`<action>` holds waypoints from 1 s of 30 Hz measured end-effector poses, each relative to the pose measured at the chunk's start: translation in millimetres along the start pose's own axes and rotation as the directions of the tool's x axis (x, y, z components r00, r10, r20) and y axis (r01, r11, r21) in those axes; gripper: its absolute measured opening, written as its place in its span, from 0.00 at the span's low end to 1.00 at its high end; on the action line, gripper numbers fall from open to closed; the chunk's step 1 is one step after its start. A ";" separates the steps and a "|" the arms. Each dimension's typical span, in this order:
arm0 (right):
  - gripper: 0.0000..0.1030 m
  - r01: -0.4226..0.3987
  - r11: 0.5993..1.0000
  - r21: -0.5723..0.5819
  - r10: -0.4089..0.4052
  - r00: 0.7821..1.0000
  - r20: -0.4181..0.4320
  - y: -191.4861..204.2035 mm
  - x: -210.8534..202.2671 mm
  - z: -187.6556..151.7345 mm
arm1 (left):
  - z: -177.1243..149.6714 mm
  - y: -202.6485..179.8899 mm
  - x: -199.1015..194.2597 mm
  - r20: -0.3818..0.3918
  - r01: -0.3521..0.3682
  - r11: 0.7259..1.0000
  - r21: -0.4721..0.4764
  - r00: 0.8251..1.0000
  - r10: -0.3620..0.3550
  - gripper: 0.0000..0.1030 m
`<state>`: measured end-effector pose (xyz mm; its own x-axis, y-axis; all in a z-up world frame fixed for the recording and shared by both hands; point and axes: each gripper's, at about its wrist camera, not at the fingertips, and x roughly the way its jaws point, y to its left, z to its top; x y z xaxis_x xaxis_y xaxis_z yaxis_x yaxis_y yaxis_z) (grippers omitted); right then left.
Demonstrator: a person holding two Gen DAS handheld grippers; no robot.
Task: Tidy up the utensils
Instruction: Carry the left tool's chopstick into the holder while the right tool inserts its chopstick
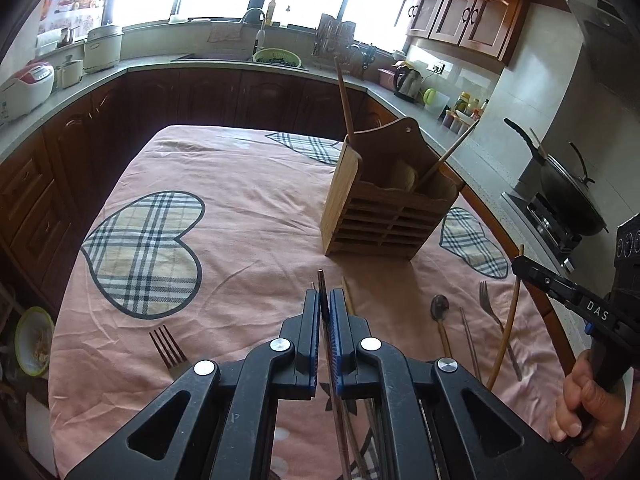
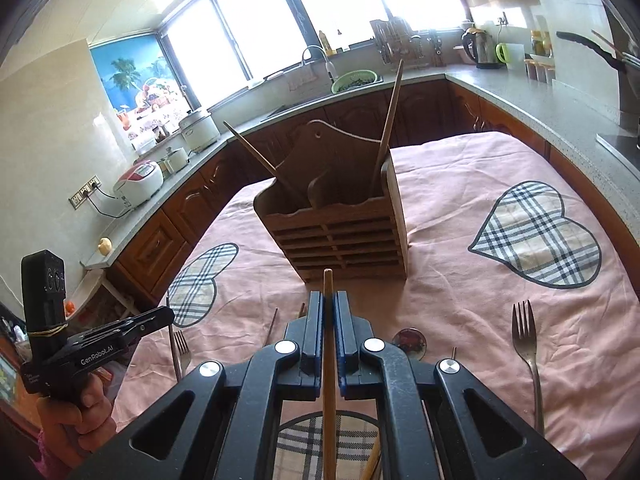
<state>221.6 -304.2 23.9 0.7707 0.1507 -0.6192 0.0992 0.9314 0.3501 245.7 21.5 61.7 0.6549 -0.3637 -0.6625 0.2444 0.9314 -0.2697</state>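
A wooden utensil holder [image 1: 384,200] stands on the pink tablecloth [image 1: 240,200] with two wooden chopsticks [image 1: 346,100] leaning out of it; it also shows in the right wrist view [image 2: 340,232]. My left gripper [image 1: 325,300] is shut on a dark metal chopstick [image 1: 321,280], a short way in front of the holder. My right gripper [image 2: 329,304] is shut on a wooden chopstick [image 2: 328,284], just in front of the holder. It also shows at the right of the left wrist view [image 1: 520,264].
On the cloth lie a fork [image 1: 168,348], a spoon [image 1: 440,308], a second fork [image 1: 490,308], and loose chopsticks [image 1: 468,336]. A fork [image 2: 526,336] lies to the right in the right wrist view. Kitchen counters [image 1: 200,66] surround the table; a wok [image 1: 568,196] sits at right.
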 end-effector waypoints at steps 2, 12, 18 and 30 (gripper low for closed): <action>0.05 -0.007 1.000 -0.002 0.007 1.000 0.018 3.4 -9.2 1.0 | -2.2 -1.9 -15.0 0.018 0.010 1.000 0.006 1.000 -0.010 0.04; 0.05 -0.018 0.999 -0.030 0.021 0.995 0.097 20.0 -43.0 8.8 | -5.0 -8.3 -53.4 0.075 0.032 0.999 0.026 0.997 -0.034 0.03; 0.05 -0.025 0.999 -0.043 0.030 0.992 0.126 26.2 -53.5 11.2 | -5.0 -10.8 -71.2 0.107 0.039 0.999 0.036 0.993 -0.042 0.03; 0.05 -0.019 0.999 -0.050 0.027 0.984 0.177 23.5 -59.4 25.5 | 8.9 -11.7 -85.0 0.164 0.040 0.998 0.053 0.985 -0.048 0.03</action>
<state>194.1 -299.7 86.8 0.8722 0.1151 -0.4753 0.0531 0.9439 0.3260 193.6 41.6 127.3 0.7510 -0.4008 -0.5248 0.3081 0.9156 -0.2584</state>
